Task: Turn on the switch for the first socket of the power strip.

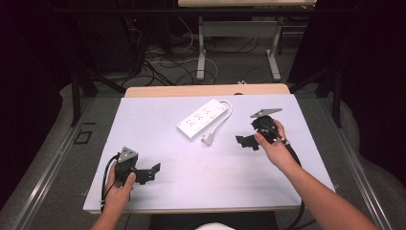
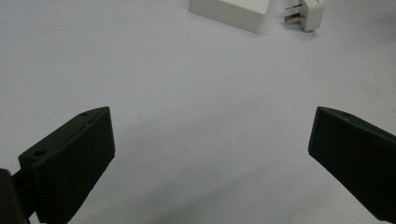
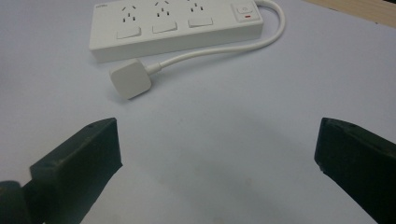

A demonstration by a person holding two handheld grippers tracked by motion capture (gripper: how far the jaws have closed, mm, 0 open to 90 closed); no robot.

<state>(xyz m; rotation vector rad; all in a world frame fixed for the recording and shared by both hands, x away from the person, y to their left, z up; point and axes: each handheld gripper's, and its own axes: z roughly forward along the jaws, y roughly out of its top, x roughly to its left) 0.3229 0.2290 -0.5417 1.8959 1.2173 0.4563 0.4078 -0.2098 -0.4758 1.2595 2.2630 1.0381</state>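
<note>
Power strip (image 1: 201,119): white, lying flat and slantwise on the far middle of the white table mat (image 1: 158,143); three socket groups with rocker switches face up, and a switch with a red mark sits at the cord end.
Cord (image 3: 224,49): leaves the far end of the power strip, loops round and runs back along its near side.
Plug (image 3: 130,78): loose on the mat just beside the power strip's near long edge, at the end of the cord, plugged into nothing.
Right gripper (image 1: 247,142): near the power strip on its right, jaws spread wide and empty, aimed toward the plug; apart from it, touching nothing.
Left gripper (image 1: 154,170): well apart from the power strip, toward the near left of the mat, jaws released wide with bare mat between them.
Progress: my judgement is that nothing has been gripped yet; strip, cord and plug all lie untouched, so the reach, the grasp and whatever follows with the plug are all left to do.
Open room: bare mat all round the power strip on its near side, with a free lane from each gripper to it.
Edges: the power strip sits well inside the mat; the wooden table edge (image 1: 206,90) runs beyond its far side, and the right gripper has spare mat out to the right border.
</note>
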